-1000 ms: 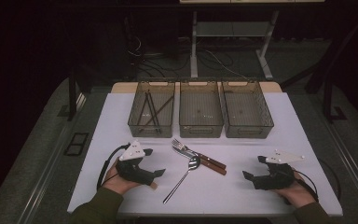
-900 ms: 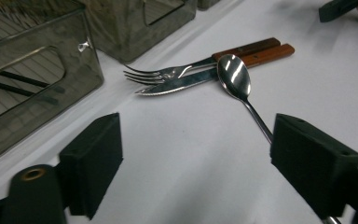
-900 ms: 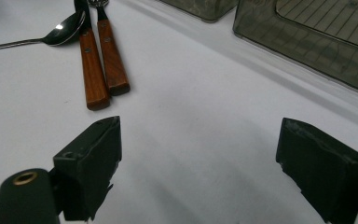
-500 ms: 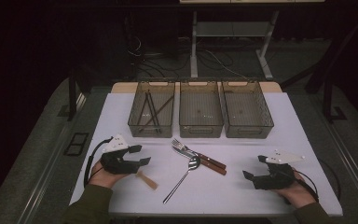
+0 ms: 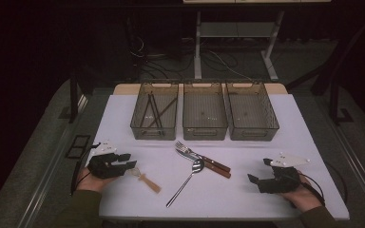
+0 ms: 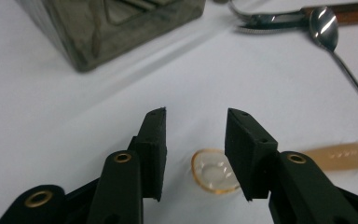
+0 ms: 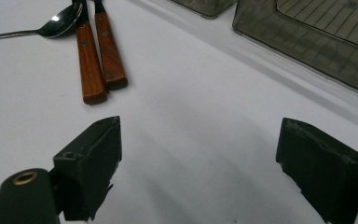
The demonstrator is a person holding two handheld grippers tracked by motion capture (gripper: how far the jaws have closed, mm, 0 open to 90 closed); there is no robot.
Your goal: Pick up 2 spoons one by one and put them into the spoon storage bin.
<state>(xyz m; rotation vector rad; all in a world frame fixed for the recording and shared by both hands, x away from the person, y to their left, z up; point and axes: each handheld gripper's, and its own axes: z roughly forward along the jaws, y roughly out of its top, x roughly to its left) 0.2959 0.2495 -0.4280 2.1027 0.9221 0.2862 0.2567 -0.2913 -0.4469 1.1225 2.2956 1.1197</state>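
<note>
Meanwhile, near the table's (image 5: 123,102) front-left corner, the left gripper (image 5: 129,166) has just been closing its jaws around the clear round bowl of a plastic spoon (image 5: 145,180); its tan handle trails toward the front edge. The pads aren't touching it yet, w/ a gap on both sides. At centre lie a shiny metal spoon (image 5: 185,181) and two wood-handled forks (image 5: 204,160), well apart from both hands. Three smoky, see-thru bins (image 5: 204,127) line the far edge. By the front-right corner, the right gripper (image 5: 255,176) rests w/ jaws wide, holding nothing, bare white top around it.
</note>
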